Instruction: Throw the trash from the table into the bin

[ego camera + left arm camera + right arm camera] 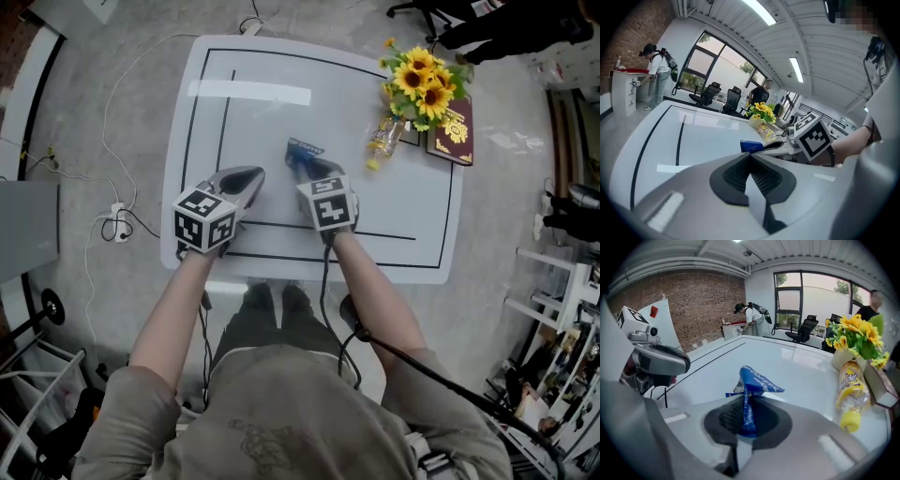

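Observation:
A crumpled blue snack wrapper sticks up from my right gripper, which is shut on its lower end just above the white table. The wrapper also appears in the left gripper view, beyond the jaw tips. To the left, beside it, my left gripper is shut with nothing in it, low over the table. A yellow plastic bottle lies on its side at the table's far right.
A vase of sunflowers and a dark red booklet stand at the table's far right corner, next to the bottle. Cables and a power strip lie on the floor at left. Office chairs and people are in the background.

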Action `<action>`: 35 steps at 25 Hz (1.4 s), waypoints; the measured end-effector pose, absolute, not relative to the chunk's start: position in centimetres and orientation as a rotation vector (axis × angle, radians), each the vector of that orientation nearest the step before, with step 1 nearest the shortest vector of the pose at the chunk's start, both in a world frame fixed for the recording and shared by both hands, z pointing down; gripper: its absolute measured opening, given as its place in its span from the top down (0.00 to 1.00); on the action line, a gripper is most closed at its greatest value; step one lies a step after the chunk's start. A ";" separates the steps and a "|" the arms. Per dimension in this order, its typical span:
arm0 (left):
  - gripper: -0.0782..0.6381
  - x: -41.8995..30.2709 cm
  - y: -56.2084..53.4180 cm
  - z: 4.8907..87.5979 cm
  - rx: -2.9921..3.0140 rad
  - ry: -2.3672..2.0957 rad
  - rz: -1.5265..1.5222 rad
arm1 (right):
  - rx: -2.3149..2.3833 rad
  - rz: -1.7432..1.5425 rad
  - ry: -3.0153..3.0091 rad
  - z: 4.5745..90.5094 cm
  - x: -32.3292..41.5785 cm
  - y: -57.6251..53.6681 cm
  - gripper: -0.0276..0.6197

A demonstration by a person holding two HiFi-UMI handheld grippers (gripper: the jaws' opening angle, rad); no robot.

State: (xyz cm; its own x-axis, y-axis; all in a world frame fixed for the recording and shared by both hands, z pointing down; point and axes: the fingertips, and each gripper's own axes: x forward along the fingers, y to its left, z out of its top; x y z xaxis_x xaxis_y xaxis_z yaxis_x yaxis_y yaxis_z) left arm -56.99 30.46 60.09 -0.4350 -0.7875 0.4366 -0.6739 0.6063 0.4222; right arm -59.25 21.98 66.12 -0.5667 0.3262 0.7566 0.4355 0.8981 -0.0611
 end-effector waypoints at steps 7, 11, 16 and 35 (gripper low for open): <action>0.89 -56.9 30.4 57.8 1.160 -2.257 -0.241 | -0.533 -0.094 -2.275 62.7 -59.1 20.7 0.93; 0.89 -57.3 30.3 54.9 1.173 -2.300 -0.242 | -0.551 -0.125 -2.353 58.4 -59.3 20.2 0.93; 0.89 -57.3 30.1 48.8 1.223 -2.386 -0.234 | -0.576 -0.124 -2.486 51.4 -59.0 19.7 0.93; 0.89 -50.0 27.2 21.5 1.565 -2.771 -0.104 | -0.598 -0.234 -3.145 21.6 -49.3 14.0 0.93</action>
